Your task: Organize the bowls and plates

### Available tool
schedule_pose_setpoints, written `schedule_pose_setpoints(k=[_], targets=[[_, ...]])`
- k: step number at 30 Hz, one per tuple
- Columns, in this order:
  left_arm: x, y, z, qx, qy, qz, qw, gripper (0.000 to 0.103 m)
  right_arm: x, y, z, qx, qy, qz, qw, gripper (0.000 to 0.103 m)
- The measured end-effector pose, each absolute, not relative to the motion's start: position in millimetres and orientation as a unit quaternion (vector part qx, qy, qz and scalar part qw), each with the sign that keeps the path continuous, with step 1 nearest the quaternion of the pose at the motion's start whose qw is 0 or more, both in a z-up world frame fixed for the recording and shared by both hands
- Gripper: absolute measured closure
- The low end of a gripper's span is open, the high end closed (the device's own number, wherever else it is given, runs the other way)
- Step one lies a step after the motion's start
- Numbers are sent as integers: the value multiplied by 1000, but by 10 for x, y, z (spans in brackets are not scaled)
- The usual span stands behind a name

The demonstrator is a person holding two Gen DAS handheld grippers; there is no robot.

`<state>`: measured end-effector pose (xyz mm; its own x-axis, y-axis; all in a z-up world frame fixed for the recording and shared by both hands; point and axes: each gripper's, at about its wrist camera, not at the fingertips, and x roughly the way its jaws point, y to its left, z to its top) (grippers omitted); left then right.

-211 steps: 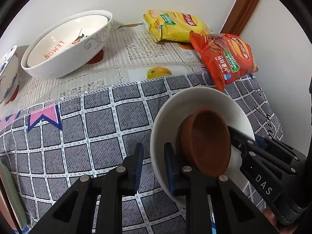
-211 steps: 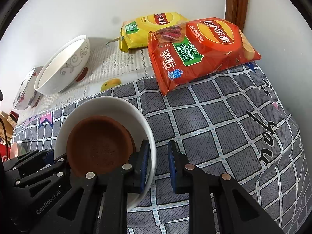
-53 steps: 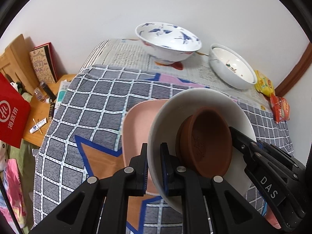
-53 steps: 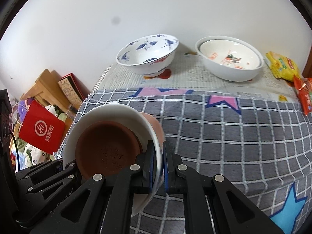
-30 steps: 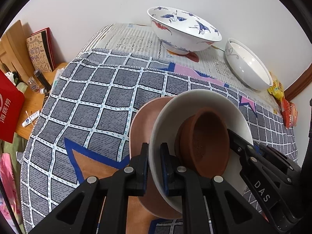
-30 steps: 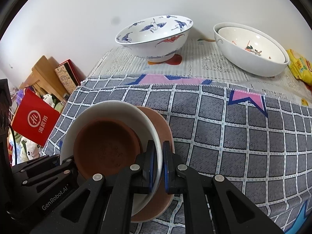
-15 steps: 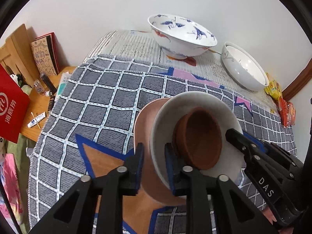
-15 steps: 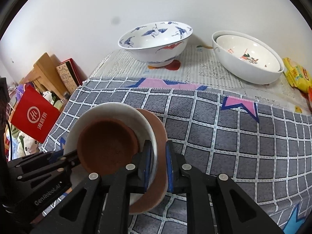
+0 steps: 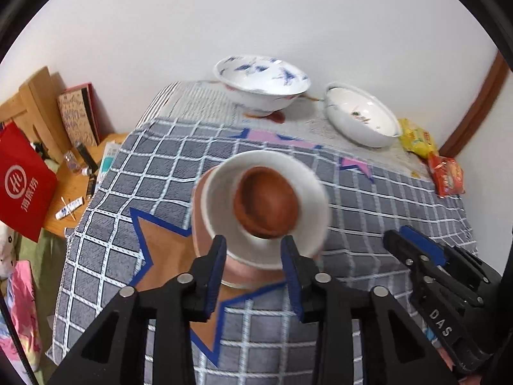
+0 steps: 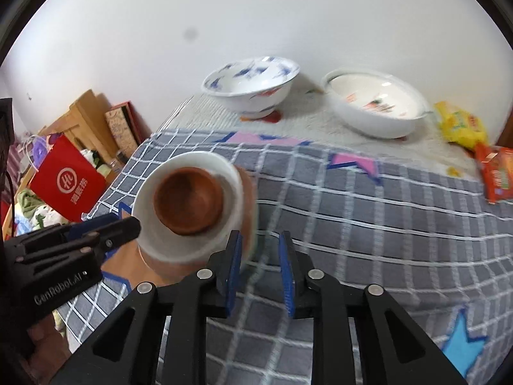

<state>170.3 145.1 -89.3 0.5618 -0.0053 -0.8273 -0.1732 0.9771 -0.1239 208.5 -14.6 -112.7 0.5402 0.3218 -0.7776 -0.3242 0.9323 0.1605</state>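
Bowls [image 9: 266,205] sitting stacked just ahead of both jaws; left gripper [image 9: 253,268] and right gripper [image 10: 259,266] hovering, jaws spread, gripping nothing.

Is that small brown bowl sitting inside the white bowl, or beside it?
Inside. The small brown bowl sits within the white bowl's rim, nothing gripping either.

Left gripper [image 9: 253,253] spread wide, near edge of white bowl [image 9: 307,192]; right gripper [image 10: 259,256] likewise parted, just right of it, gripping nothing.
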Motion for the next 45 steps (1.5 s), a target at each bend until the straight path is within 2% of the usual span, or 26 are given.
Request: schedule_pose_setpoints(k=[3,6,10,12,15,19,26,45], targets=[[1560,1229,-763,-90,447,30,889,57,1902,-458,-987,0,430,156,889,74],[1402,958,-625,-80,427,13,901,45,1708,-801,-856,8,425,120,897,63],[1217,658,-503,-69,411,1,909,41,1464,-1219,-705,30,423,87,901,62],[1127,532,-460,-66,406,-8,911,35,1347,-1355,-638,21,418,75,905,62],[1001,364,-407,-55,398,-16,916,30,1198,-1527,-568,19,416,51,908,61],[839,170,-345,-43,394,-20,918,25,1000,-1695,-521,31,411,44,910,36],[581,-10,-253,-30,389,-28,920,11,645,-1831,-435,35,384,26,922,16],[211,-108,-140,-18,372,-10,928,9,182,-1926,-335,30,371,21,928,14]])
